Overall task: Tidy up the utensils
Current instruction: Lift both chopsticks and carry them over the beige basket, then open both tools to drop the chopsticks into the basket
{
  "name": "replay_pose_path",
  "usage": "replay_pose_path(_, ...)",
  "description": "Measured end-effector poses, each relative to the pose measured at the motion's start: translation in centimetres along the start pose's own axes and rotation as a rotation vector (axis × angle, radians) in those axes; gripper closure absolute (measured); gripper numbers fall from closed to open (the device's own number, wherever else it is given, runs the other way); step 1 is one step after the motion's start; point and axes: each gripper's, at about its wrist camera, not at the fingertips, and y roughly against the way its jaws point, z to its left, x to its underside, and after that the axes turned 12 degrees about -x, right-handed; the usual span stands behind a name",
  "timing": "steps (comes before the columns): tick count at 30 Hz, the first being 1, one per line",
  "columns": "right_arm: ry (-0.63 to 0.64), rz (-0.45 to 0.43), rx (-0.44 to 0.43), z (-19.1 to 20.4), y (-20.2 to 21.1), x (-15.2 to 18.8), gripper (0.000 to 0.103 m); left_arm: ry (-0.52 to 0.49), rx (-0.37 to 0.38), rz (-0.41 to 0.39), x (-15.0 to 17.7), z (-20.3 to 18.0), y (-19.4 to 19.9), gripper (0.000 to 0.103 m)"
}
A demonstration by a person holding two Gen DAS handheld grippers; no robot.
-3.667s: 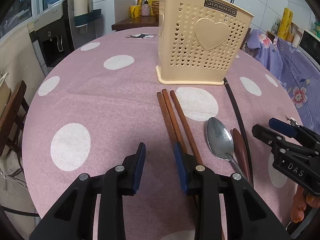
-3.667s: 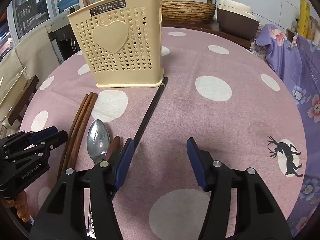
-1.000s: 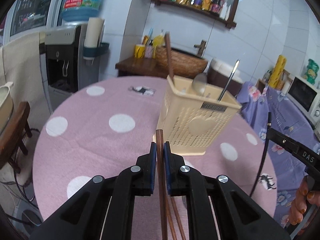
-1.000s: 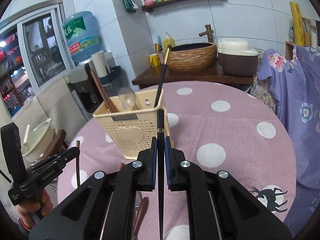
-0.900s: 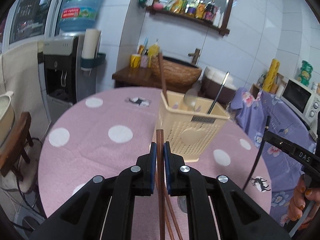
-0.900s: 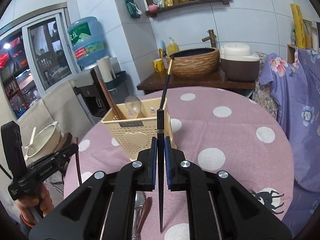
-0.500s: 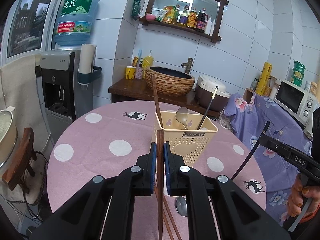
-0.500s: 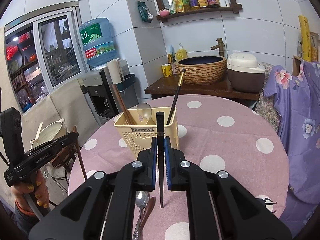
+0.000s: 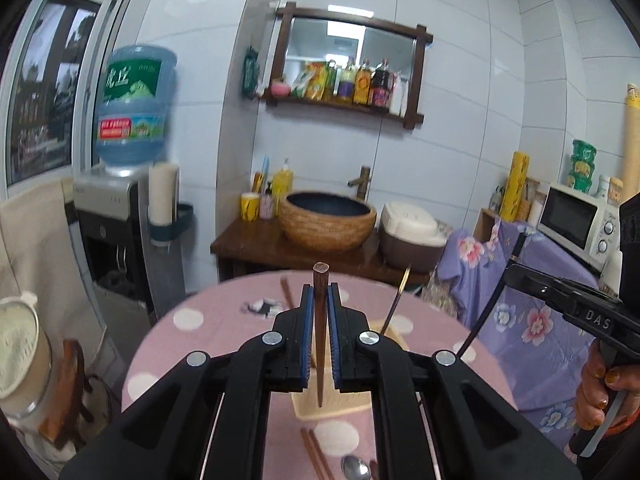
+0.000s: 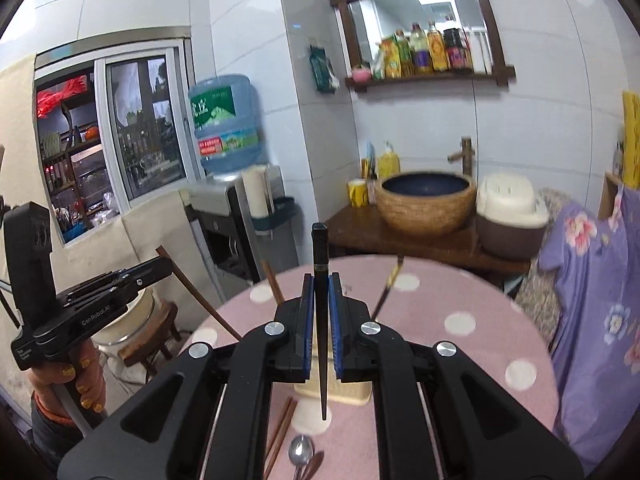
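My left gripper (image 9: 319, 300) is shut on a brown wooden chopstick (image 9: 320, 320), held upright high above the table. My right gripper (image 10: 321, 294) is shut on a black chopstick (image 10: 321, 312), also upright and high. The cream utensil basket (image 10: 348, 392) stands far below on the pink dotted table (image 10: 460, 344), mostly hidden behind my fingers, with a brown chopstick (image 10: 272, 280) and a black chopstick (image 10: 386, 286) standing in it. A pair of brown chopsticks (image 10: 280, 432) and a metal spoon (image 10: 301, 450) lie on the table in front of the basket.
A brown spoon (image 10: 316, 462) lies beside the metal one. Behind the table are a wooden counter (image 9: 280, 252) with a woven basin (image 9: 327, 220), a rice cooker (image 9: 412, 236) and a water dispenser (image 9: 116, 208). Purple floral cloth (image 9: 532, 320) hangs at right.
Both grippers have risen much higher with their chopsticks and tilted up, so the basket and table now look smaller and sit low behind the fingers.
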Motion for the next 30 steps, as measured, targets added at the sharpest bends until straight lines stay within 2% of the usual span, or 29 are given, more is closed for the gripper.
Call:
replay_pose_path(6,0.069,-0.067,0.047,1.1,-0.9,-5.5,0.095,0.015,-0.007,-0.040,-5.7,-1.1,-1.0,0.095)
replay_pose_path(11,0.077,-0.072,0.085,0.6,-3.4,-6.3,0.095,0.051,-0.028,-0.041,-6.9,-1.6,-3.6,0.095)
replay_pose_path(14,0.062,-0.050,0.099,-0.6,-5.5,-5.3,0.095,0.061,-0.051,-0.037,-6.4,-1.8,-5.1,0.096)
replay_pose_path(15,0.056,-0.042,0.103,-0.8,-6.1,-4.8,0.095,0.060,-0.052,-0.039,-6.1,-1.8,-5.4,0.102)
replay_pose_path(22,0.036,0.032,0.108,-2.2,-9.9,-0.7,0.095,0.061,-0.053,-0.029,-4.8,-2.1,-7.2,0.102)
replay_pose_path(25,0.009,0.078,0.110,-3.0,-11.4,1.2,0.095,0.071,-0.036,0.012,-4.2,-1.8,-7.7,0.102)
replay_pose_path(28,-0.016,0.116,0.118,-4.0,-12.8,3.0,0.095,0.041,-0.038,0.051,-2.6,-1.8,-8.2,0.101)
replay_pose_path(30,-0.040,0.128,0.122,-4.7,-13.4,4.1,0.095,0.059,-0.038,0.069,-1.1,-1.3,-8.4,0.102)
